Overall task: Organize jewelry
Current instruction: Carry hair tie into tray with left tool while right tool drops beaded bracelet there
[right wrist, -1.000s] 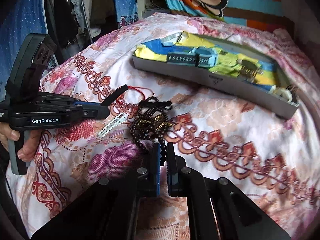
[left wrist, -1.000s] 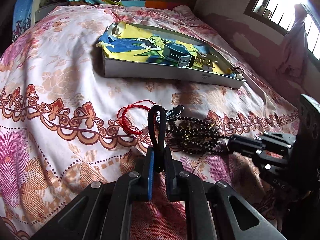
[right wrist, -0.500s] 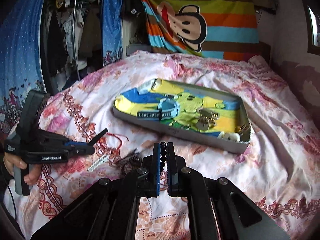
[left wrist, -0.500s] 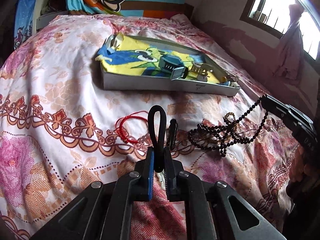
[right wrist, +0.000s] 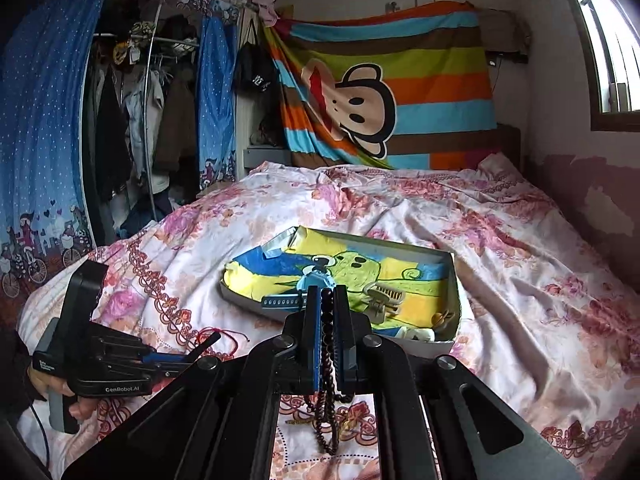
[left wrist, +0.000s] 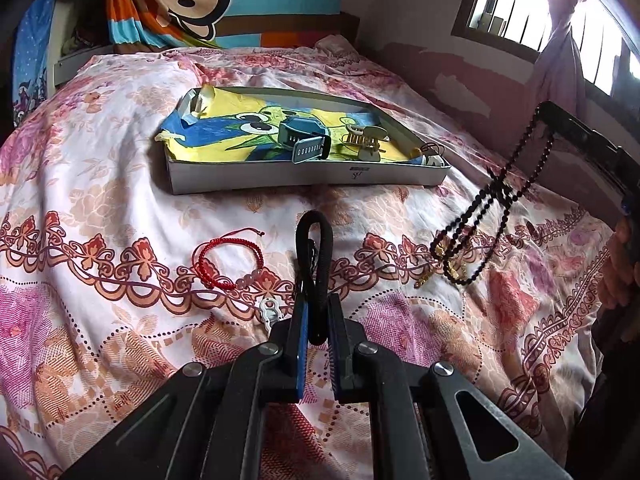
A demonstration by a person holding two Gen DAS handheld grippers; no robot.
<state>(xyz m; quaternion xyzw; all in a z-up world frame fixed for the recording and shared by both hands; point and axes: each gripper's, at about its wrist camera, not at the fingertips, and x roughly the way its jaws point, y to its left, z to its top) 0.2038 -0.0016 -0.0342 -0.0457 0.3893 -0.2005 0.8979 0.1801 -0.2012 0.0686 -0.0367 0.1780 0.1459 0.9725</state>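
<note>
The black bead necklace (left wrist: 496,204) hangs clear of the bed (left wrist: 100,208), clamped between the jaws of the right gripper (right wrist: 328,312); its long loops dangle below, with a small gold charm at the bottom just above the sheet. The step in hand looks like carrying it to the shallow tray (left wrist: 304,178) further up the bed. To do that well, the strand should probably be lifted until the lowest loop clears the tray's near wall, then lowered so the beads pool in a bare part of the lining before the jaws part, rather than dropped from height where they could snag on the hair claw. The tray, lined with a yellow-and-blue cartoon sheet, already holds a teal watch (left wrist: 306,140), a beige hair claw (left wrist: 366,142) and some small pieces in its right corner that are hard to make out. The left gripper (left wrist: 318,320) has its jaws clamped on a black looped band (left wrist: 316,264). A red cord bracelet (left wrist: 228,260) lies on the sheet just beside it.
</note>
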